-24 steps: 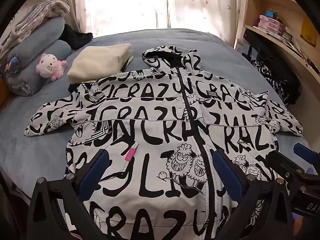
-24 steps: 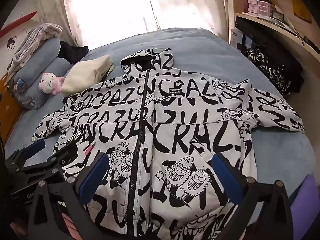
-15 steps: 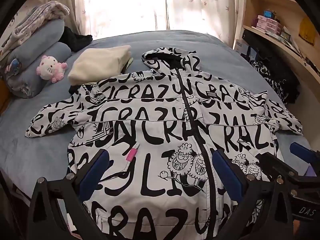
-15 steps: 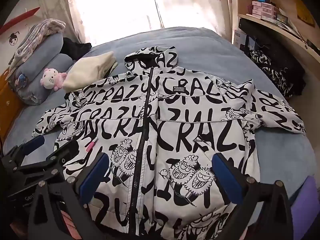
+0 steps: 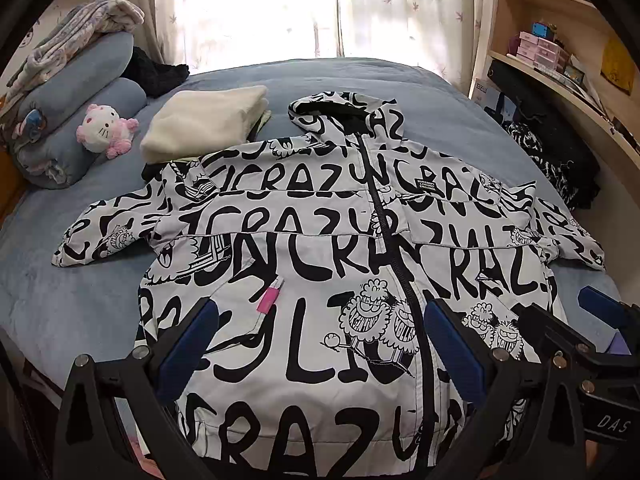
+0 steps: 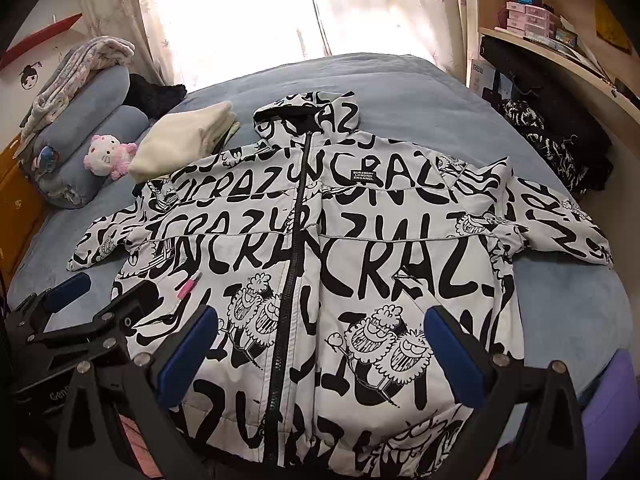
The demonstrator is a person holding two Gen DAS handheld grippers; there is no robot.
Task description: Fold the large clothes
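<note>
A white hooded jacket (image 5: 320, 280) with black lettering lies flat, front up and zipped, on the blue bed; it also shows in the right wrist view (image 6: 340, 280). Both sleeves are spread out sideways and the hood points away. My left gripper (image 5: 320, 344) is open and empty, above the jacket's lower left front. My right gripper (image 6: 320, 344) is open and empty, above the lower right front. The right gripper also shows at the right edge of the left wrist view (image 5: 568, 320), and the left gripper at the left of the right wrist view (image 6: 100, 300).
A folded cream garment (image 5: 204, 120) lies beyond the jacket's left shoulder. Rolled blue bedding (image 5: 80, 96) and a pink plush toy (image 5: 106, 130) sit at the far left. A shelf unit (image 5: 560, 92) with dark clothes (image 5: 552, 148) beneath stands on the right. Curtains (image 5: 256, 12) are behind.
Both grippers have drifted slightly back and upward, so a little more of the jacket's hem shows. The jacket has not moved.
</note>
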